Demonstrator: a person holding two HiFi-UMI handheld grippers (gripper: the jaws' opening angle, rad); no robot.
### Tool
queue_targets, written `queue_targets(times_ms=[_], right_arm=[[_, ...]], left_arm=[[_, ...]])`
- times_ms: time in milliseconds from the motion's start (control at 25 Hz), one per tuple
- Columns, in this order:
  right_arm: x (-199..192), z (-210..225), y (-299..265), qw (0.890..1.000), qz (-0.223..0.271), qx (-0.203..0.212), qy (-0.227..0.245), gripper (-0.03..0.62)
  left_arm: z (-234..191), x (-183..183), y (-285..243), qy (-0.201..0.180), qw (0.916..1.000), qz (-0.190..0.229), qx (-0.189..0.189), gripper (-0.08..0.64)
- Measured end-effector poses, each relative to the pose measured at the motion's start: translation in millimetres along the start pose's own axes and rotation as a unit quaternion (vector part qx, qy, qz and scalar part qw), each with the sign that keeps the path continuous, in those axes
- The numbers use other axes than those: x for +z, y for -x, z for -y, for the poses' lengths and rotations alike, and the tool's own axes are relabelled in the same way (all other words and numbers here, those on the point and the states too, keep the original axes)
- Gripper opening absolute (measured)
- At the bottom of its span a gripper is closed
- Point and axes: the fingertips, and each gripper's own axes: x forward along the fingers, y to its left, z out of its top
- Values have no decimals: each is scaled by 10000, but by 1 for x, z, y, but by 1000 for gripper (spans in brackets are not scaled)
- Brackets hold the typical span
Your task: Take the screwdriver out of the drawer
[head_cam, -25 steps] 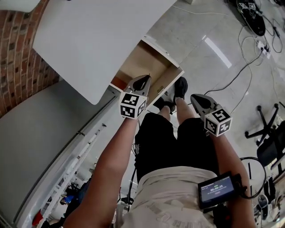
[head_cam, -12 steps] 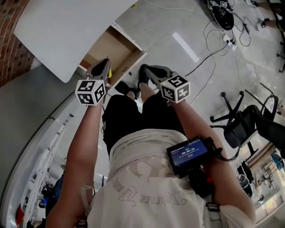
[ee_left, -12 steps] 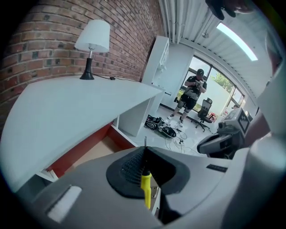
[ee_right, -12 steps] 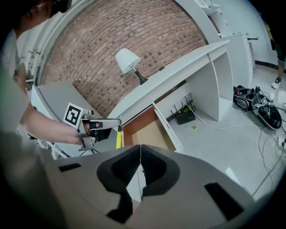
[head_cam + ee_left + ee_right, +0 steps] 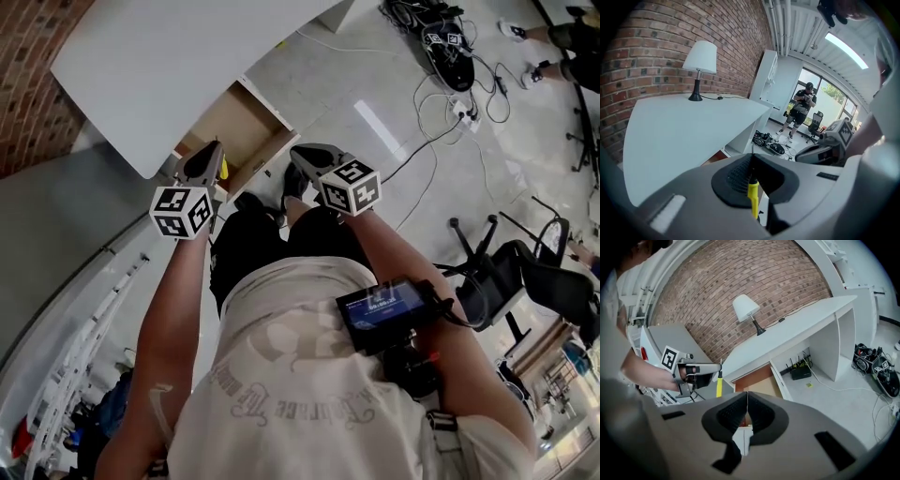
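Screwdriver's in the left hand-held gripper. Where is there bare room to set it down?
The white desk top is bare from the lamp by the brick wall to its near edge. The open drawer shows bare bottom too. Crowded: the floor past the desk's end, strewn with cables and gear.

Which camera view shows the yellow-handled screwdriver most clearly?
The left gripper view: the screwdriver is close up, clamped in the left gripper. The right gripper view shows it small, from the side; the head view shows only a yellow sliver.
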Motion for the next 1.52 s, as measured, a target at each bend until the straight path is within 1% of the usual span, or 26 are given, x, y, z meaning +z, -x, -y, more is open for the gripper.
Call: queue_targets(times_ms=[120, 280, 520, 680, 800, 920, 1000, 1160, 1240, 1360, 1520], right_arm=[[17, -4, -1, 9998, 86, 28, 150, 8], [34, -19, -1, 9992, 198, 112, 335, 7], [34, -43, 11, 9976, 253, 268, 588, 6], [22, -60, 28, 9969, 267, 314, 675, 7], [40, -67, 30, 9959, 407, 284, 760, 6], [62, -65, 24, 9935, 483, 283, 996, 6], [72, -68, 23, 9924, 558, 302, 1057, 6], [108, -79, 32, 9886, 732, 384, 1257, 6], [114, -88, 35, 9873, 762, 424, 1331, 6], [117, -90, 31, 9849, 851, 450, 1441, 6], [121, -92, 40, 9837, 914, 477, 1470, 6]], left_arm=[[7, 6, 9, 23, 9999, 110, -31, 14], [13, 11, 26, 98, 9996, 269, 27, 15], [35, 9, 45, 84, 9990, 436, -29, 15], [53, 1, 64, 97, 9989, 427, -137, 15], [49, 12, 72, 69, 9979, 625, -147, 15], [39, 26, 72, 70, 9961, 865, -141, 15], [37, 30, 77, 91, 9954, 944, -137, 15], [40, 50, 88, 60, 9947, 1021, -82, 15], [41, 51, 97, 67, 9946, 1036, -47, 15], [35, 51, 98, 10, 9933, 1158, -31, 15], [43, 60, 98, -49, 9926, 1215, -45, 15]])
